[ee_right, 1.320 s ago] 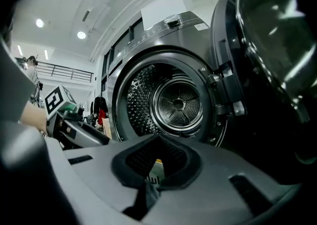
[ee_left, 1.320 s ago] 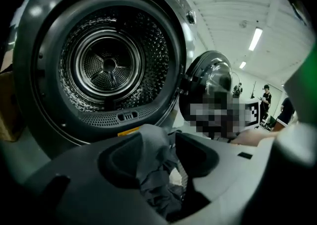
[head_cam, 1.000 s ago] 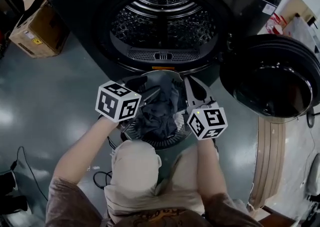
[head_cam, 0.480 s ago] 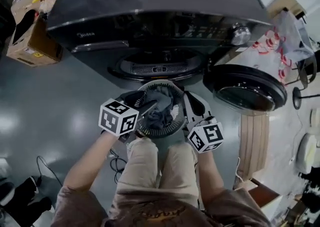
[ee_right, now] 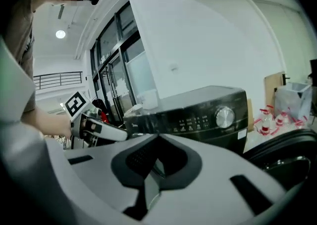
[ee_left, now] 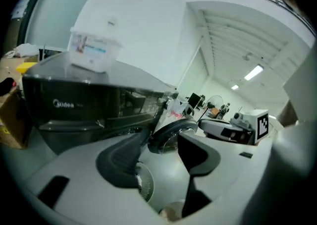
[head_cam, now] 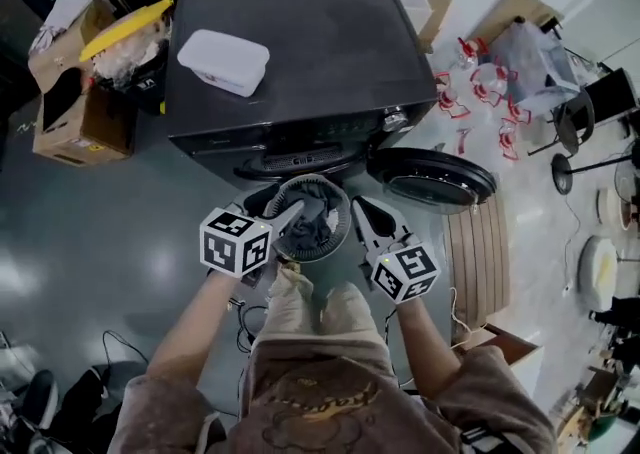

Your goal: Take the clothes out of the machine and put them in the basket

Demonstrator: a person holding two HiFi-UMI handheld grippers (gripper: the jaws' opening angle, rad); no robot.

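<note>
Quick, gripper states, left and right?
Left gripper: open, empty.
Right gripper: closed, nothing seen between the jaws.

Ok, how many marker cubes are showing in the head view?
2. One marker cube is on the left gripper, left of the basket; the other on the right gripper, to its right. None looks hidden.

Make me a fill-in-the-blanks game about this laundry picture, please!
The box on top of the machine is coloured ___. The machine's round door stands ___. The dark clothes lie in the ___.
Missing words: white; open; basket.
</note>
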